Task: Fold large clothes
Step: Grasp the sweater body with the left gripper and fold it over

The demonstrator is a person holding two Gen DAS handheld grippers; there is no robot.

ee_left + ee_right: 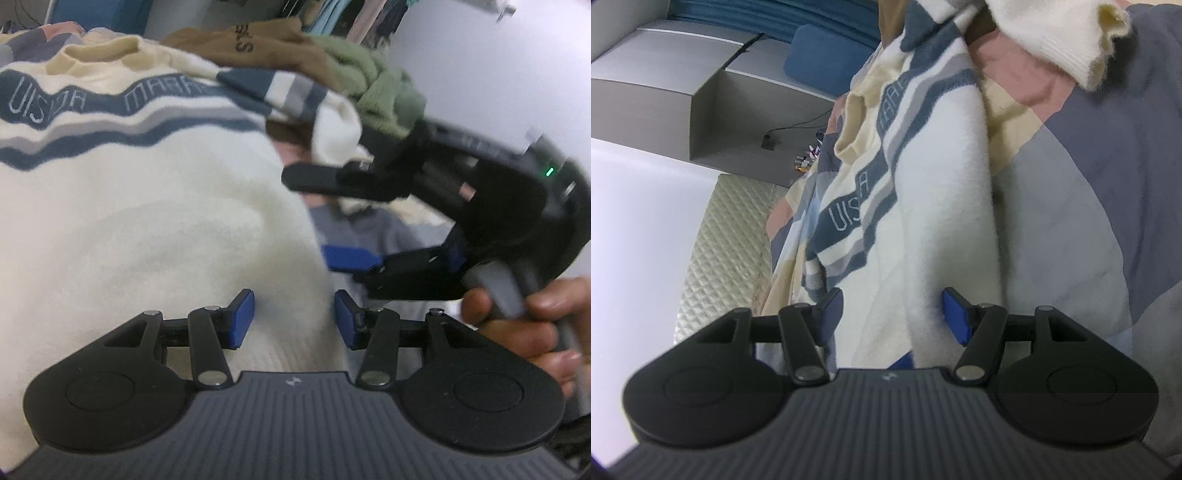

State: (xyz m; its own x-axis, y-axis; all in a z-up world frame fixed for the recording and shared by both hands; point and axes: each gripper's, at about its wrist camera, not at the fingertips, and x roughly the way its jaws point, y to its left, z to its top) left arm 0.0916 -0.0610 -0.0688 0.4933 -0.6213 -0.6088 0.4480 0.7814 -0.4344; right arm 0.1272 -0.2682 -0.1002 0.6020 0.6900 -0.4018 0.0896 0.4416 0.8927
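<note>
My left hand-held gripper point(294, 319) hangs over the cream sweater point(147, 229), its jaws partly apart with the knit lying below them; the pads do not seem to press it, though the picture is blurred. The sweater spreads from 12 to 9 o'clock of that view, its blue wavy stripes at 11. My right hand-held gripper point(325, 218) shows at 3 o'clock there, gripped by my hand point(532, 325), jaws apart. From its own camera, the right hand-held gripper point(891, 314) stands half open with a fold of the sweater point(923, 221) running up between the pads. The sweater lies on a patchwork bedspread point(1108, 166). Brown and green clothes point(369, 81) are heaped at 1 o'clock.
</note>
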